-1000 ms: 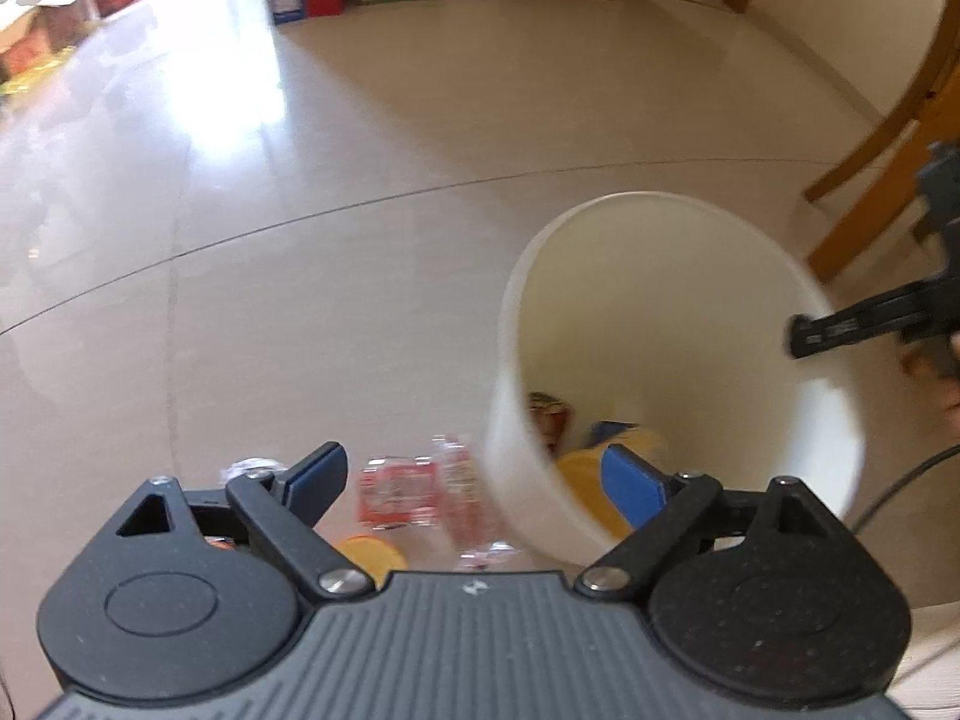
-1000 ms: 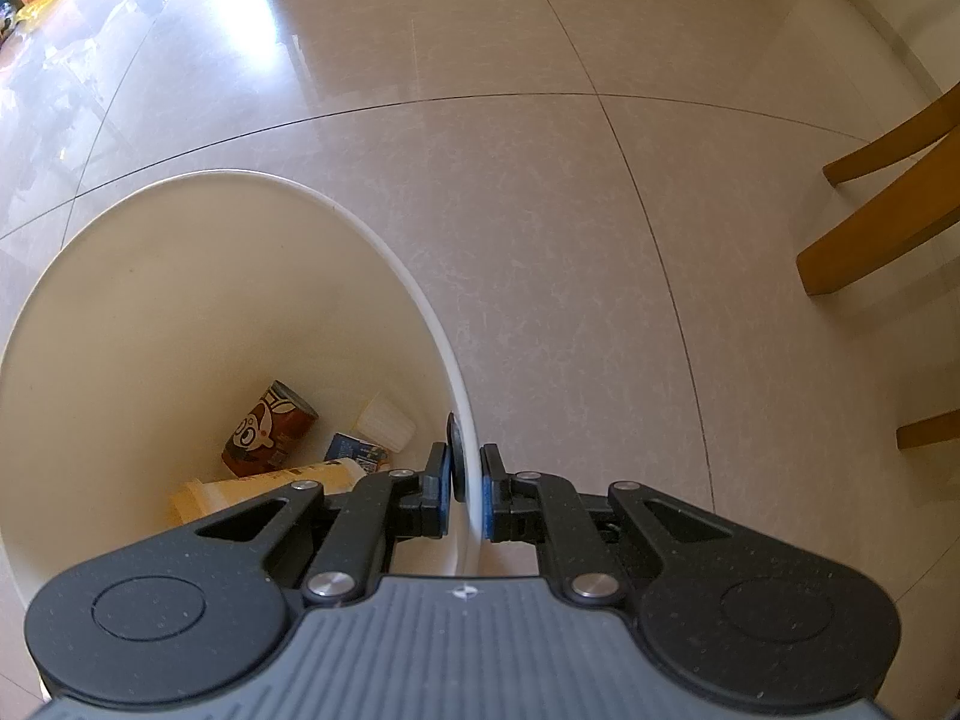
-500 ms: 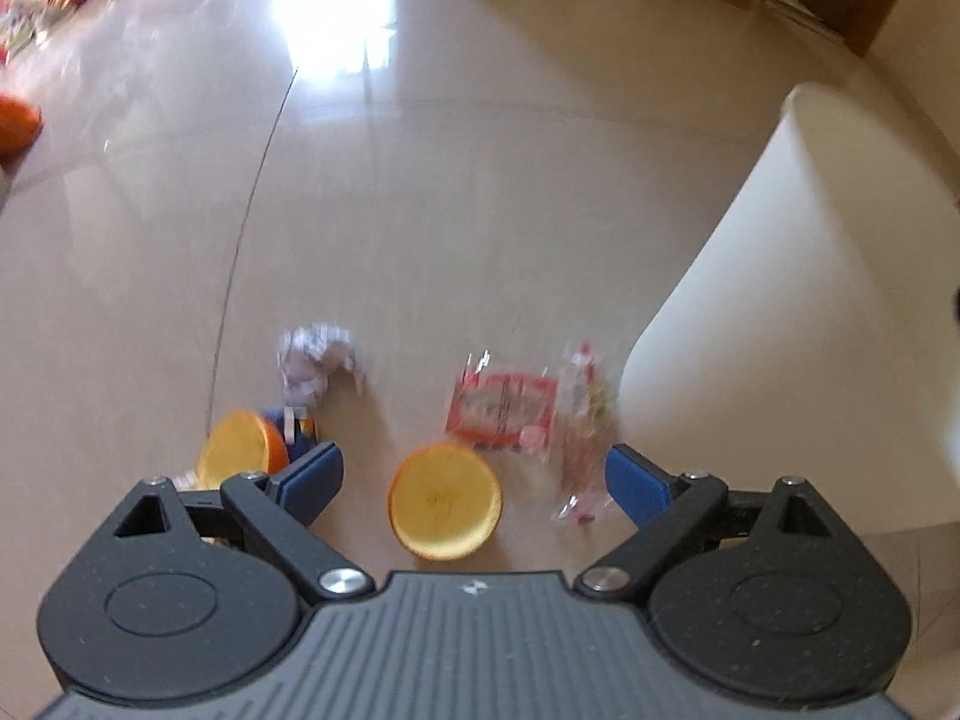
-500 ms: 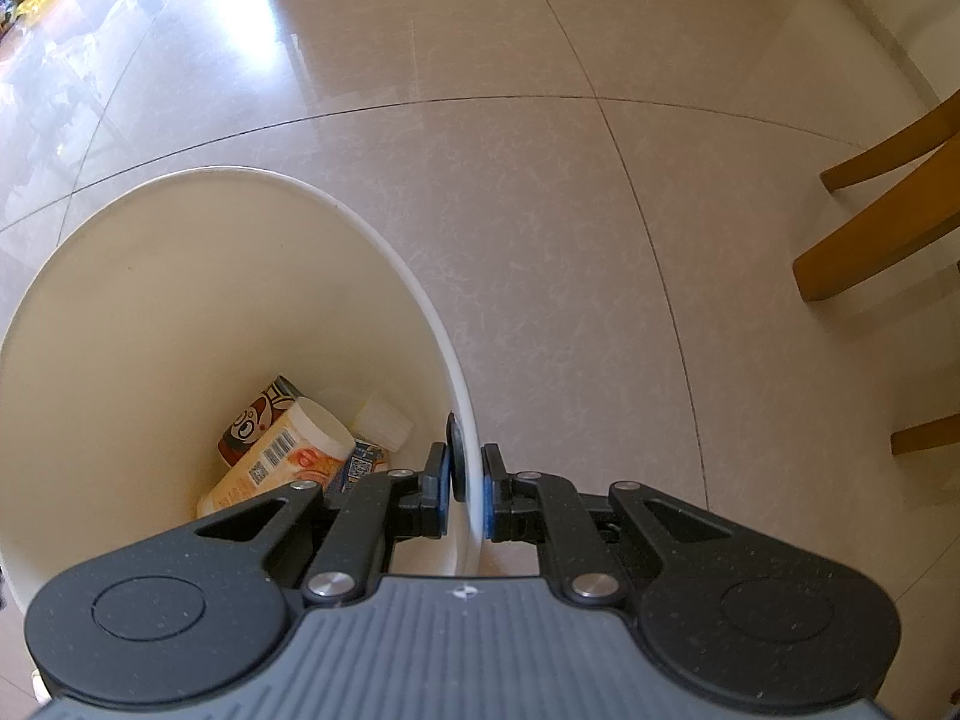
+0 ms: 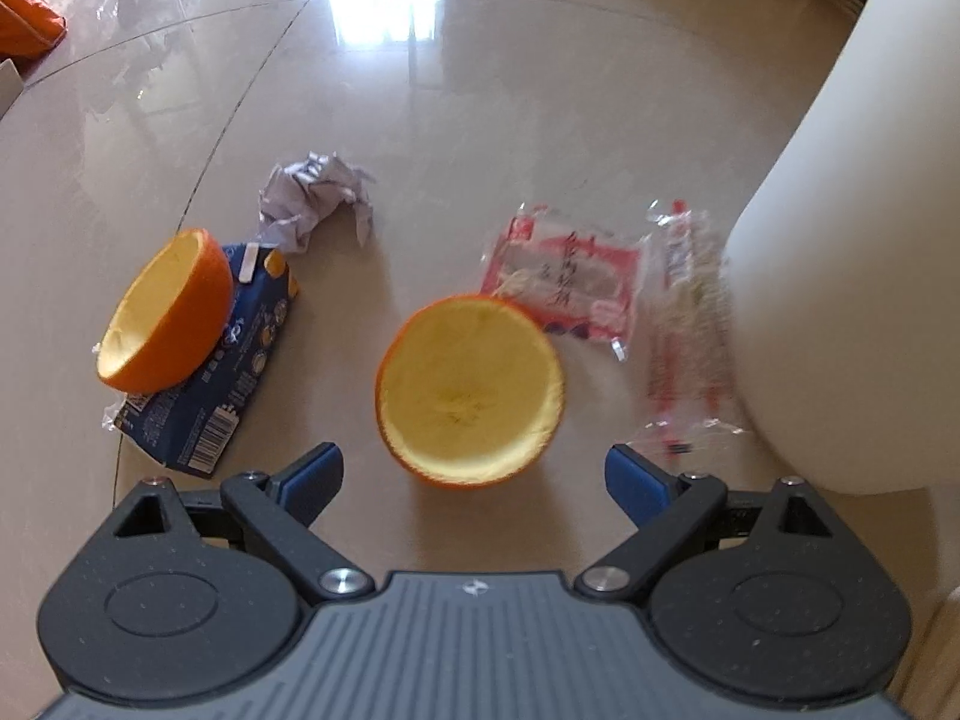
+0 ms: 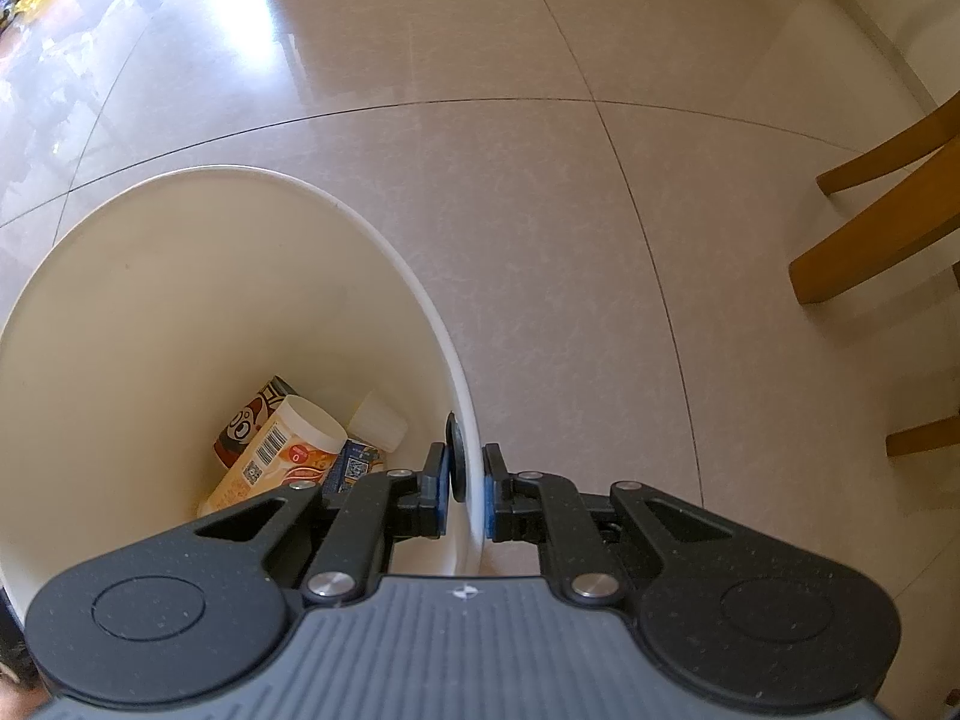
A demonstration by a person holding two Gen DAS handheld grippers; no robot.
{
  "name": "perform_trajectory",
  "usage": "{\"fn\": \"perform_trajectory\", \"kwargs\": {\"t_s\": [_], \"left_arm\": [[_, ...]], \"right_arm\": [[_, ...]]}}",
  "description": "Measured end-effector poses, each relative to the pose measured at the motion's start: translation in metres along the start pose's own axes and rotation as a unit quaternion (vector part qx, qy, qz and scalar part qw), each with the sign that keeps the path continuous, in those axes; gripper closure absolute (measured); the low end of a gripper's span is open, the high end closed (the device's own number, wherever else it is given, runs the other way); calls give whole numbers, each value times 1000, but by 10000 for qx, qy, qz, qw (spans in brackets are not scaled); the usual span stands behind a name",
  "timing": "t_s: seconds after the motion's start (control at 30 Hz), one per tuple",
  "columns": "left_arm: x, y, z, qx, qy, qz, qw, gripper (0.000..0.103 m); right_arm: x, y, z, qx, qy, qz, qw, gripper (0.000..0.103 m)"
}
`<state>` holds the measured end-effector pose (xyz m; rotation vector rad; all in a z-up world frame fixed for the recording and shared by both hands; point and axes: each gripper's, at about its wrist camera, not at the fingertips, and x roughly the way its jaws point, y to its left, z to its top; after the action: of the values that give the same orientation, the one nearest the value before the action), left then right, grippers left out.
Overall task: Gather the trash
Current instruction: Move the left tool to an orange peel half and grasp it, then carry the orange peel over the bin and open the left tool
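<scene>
My left gripper (image 5: pixel 474 474) hangs open just above a hollow orange peel half (image 5: pixel 470 391) on the floor, nothing between its fingers. Around it lie a second peel half (image 5: pixel 168 312) resting on a flattened blue carton (image 5: pixel 222 372), a crumpled paper ball (image 5: pixel 312 204), a red snack wrapper (image 5: pixel 570 282) and a clear wrapper (image 5: pixel 684 324). The white bin (image 5: pixel 858 252) stands at the right. My right gripper (image 6: pixel 465 492) is shut on the bin's rim (image 6: pixel 465 420). Inside the bin lie a yellow cup (image 6: pixel 276 456), a brown carton (image 6: pixel 252 420) and a small blue box (image 6: pixel 354 468).
Wooden chair legs (image 6: pixel 876 228) stand to the right of the bin in the right wrist view. An orange bag (image 5: pixel 24 24) and boxes lie far off at the left. Glossy floor tiles (image 5: pixel 480 90) stretch beyond the trash.
My left gripper has dropped from over the bin to the floor beside it, closing in on the middle peel half. In the bin a yellow cup has landed. The right gripper has not moved.
</scene>
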<state>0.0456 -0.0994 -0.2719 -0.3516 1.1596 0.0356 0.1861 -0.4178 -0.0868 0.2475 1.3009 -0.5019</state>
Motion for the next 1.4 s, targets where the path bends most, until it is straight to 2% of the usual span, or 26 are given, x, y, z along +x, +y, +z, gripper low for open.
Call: {"fn": "perform_trajectory", "kwargs": {"t_s": [0.17, 0.43, 0.53, 0.6, 0.73, 0.87, 0.97, 1.17, 1.3, 1.4], "left_arm": [[10, -5, 9, 153, 93, 101, 9998, 9], [26, -11, 21, 261, -5, 443, 9987, 10], [28, -13, 24, 350, -13, 504, 9981, 15], [29, -12, 25, 338, -5, 475, 9983, 24], [29, -11, 27, 304, 38, 440, 9986, 28], [26, -9, 30, 165, 212, 406, 9988, 30], [21, -9, 35, 196, 556, 511, 9970, 31], [-13, -9, 47, 712, 657, 484, 9941, 31], [-55, -5, 64, 828, 662, 340, 9938, 31], [-88, -9, 79, 1112, 728, 296, 9907, 31]], "right_arm": [[1, 0, 1, -2, -1, 4, 10000, 90], [0, 0, 2, -11, 0, -4, 10000, 90], [0, -1, 1, -1, 2, -6, 10000, 90], [0, 0, 2, -9, 3, -5, 10000, 90], [0, -1, 2, -3, 3, -5, 10000, 90], [0, -1, 2, 55, 8, -25, 10000, 90], [0, -1, 1, 55, 6, -28, 10000, 90], [1, -1, 1, 34, 5, -26, 10000, 90], [0, -1, 1, 35, -4, -26, 10000, 90], [0, -3, 1, 89, 7, 19, 10000, 91]]}}
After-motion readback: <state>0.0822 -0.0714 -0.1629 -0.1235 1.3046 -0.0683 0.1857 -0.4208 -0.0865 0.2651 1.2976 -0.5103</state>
